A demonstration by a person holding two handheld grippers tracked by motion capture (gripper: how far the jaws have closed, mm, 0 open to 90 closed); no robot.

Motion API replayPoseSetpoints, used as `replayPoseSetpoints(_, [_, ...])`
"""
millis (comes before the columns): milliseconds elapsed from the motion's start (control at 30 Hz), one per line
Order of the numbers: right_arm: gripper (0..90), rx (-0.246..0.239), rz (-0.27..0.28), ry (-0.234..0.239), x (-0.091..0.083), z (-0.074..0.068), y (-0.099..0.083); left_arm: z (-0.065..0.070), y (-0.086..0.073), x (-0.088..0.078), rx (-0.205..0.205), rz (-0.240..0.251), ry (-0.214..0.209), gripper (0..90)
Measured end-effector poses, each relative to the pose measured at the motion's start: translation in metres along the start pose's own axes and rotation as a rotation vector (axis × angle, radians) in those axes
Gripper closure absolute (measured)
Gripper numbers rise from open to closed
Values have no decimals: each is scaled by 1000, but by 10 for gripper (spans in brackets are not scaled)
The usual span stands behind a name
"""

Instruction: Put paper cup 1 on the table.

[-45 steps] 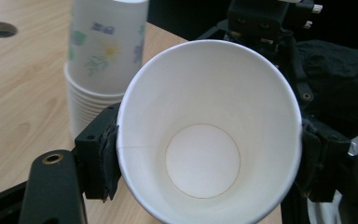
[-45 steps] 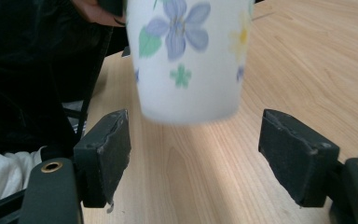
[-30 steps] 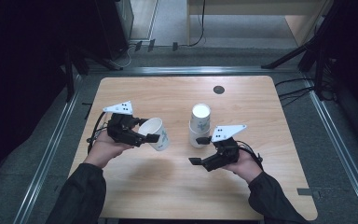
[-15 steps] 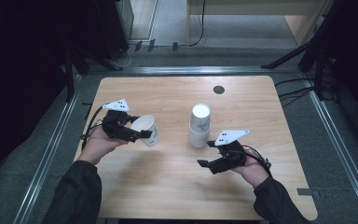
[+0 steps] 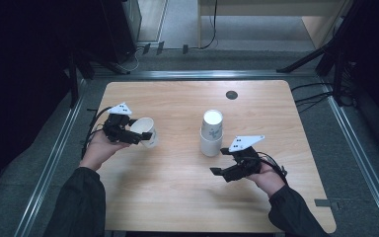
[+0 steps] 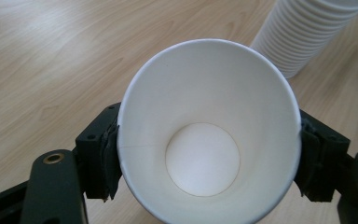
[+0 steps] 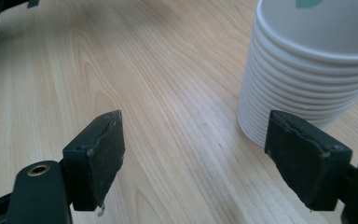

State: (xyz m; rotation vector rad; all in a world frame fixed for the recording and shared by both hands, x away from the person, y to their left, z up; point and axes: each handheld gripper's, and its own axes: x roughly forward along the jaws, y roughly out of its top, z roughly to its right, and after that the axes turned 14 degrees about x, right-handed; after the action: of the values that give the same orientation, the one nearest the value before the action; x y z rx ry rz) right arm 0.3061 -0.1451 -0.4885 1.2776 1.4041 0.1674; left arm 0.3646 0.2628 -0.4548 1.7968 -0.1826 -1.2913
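The left gripper (image 5: 139, 137) pinches a single paper cup (image 6: 209, 135) at the table's (image 5: 177, 197) left side; its own view shows the cup's empty inside. The right gripper (image 7: 205, 158) has just been opening and stands spread, nothing between its jaws, near the cup stack (image 5: 211, 132), whose top its view cuts off. The room around the wooden table is dark.

L tongs (image 5: 145, 136) clamped, R tongs (image 5: 218, 162) jaws spread, just been widening

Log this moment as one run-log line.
left gripper: shut on paper cup, tilted above table | right gripper: open, jaws just widened, nothing between, beside cup stack | stack: upright mid-table
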Motion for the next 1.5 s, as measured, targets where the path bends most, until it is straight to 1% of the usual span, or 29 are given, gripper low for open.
replayPoseSetpoints(67, [204,-1,-6,1,0,0,0,-3,-2,1,-6,-13,20,238])
replayPoseSetpoints(100, [204,-1,-6,1,0,0,0,-3,-2,1,-6,-13,20,238])
replayPoseSetpoints(133, [204,0,-5,3,1,0,0,-5,-4,2,3,-23,47,238])
replayPoseSetpoints(200, [203,1,-6,3,1,0,0,-7,-6,3,4,-28,54,237])
replayPoseSetpoints(233, [203,2,-6,2,1,-1,-1,-9,-8,4,-1,-38,67,237])
replayPoseSetpoints(333, [202,6,-5,0,0,0,-1,-13,-11,7,-3,-47,81,237])
replayPoseSetpoints(367, [202,7,-6,-1,0,0,-1,-15,-12,8,0,-52,92,237])
replayPoseSetpoints(467, [202,10,-7,-3,0,1,-2,-16,-13,10,0,-64,104,237])
replayPoseSetpoints(567, [202,14,-12,-7,1,2,-3,-17,-15,15,17,-97,122,237])
replayPoseSetpoints(600, [202,15,-13,-8,1,2,-3,-17,-15,15,17,-97,122,237])
replayPoseSetpoints(633, [202,17,-11,-9,1,2,-3,-17,-15,19,35,-122,131,236])
replayPoseSetpoints(733, [202,20,-11,-9,0,1,-4,-17,-16,22,48,-135,133,234])
replayPoseSetpoints(800, [203,23,-15,-9,-1,2,-5,-17,-16,25,68,-145,146,232])
replayPoseSetpoints(867, [203,23,-12,-8,-2,2,-5,-16,-16,27,78,-153,154,229])
replayPoseSetpoints(1000, [203,26,-11,-11,-3,2,-6,-16,-17,29,84,-166,156,225])
replayPoseSetpoints(1167, [204,30,-8,-6,-4,2,-6,-14,-17,30,92,-168,154,221])
replayPoseSetpoints(1333, [204,24,-12,-5,-3,2,-5,-14,-18,32,94,-179,152,215])
replayPoseSetpoints(1433, [204,21,-13,-3,-3,2,-5,-14,-18,32,89,-182,148,208])
replayPoseSetpoints(1500, [204,25,-12,-4,-3,2,-5,-14,-18,32,78,-185,143,201])
